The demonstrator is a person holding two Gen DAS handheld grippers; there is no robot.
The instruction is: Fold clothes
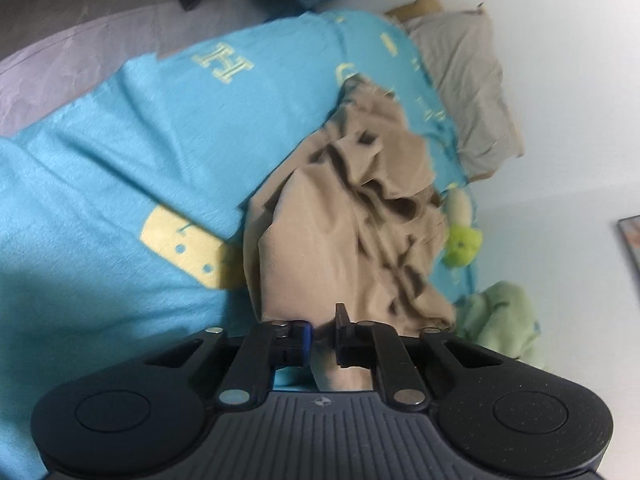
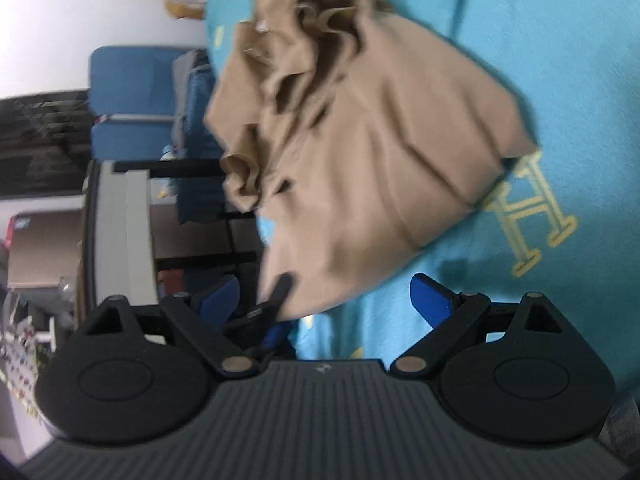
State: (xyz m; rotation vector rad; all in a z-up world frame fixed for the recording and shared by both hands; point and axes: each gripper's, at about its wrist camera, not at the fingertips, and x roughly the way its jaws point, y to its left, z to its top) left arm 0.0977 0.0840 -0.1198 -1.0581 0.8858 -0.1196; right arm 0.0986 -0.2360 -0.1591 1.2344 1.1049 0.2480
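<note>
Our left tongs [image 1: 322, 338] are clamped on the tan garment [image 1: 340, 216] above the turquoise bedspread [image 1: 120, 140]; our right tongs [image 2: 326, 300] are spread apart.

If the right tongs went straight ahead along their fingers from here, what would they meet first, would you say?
Most likely the tan garment. The right tongs stand open, with the garment's lower edge hanging just ahead between the fingers; the turquoise bedspread lies behind it. The picture is blurred, so depth is uncertain.
</note>
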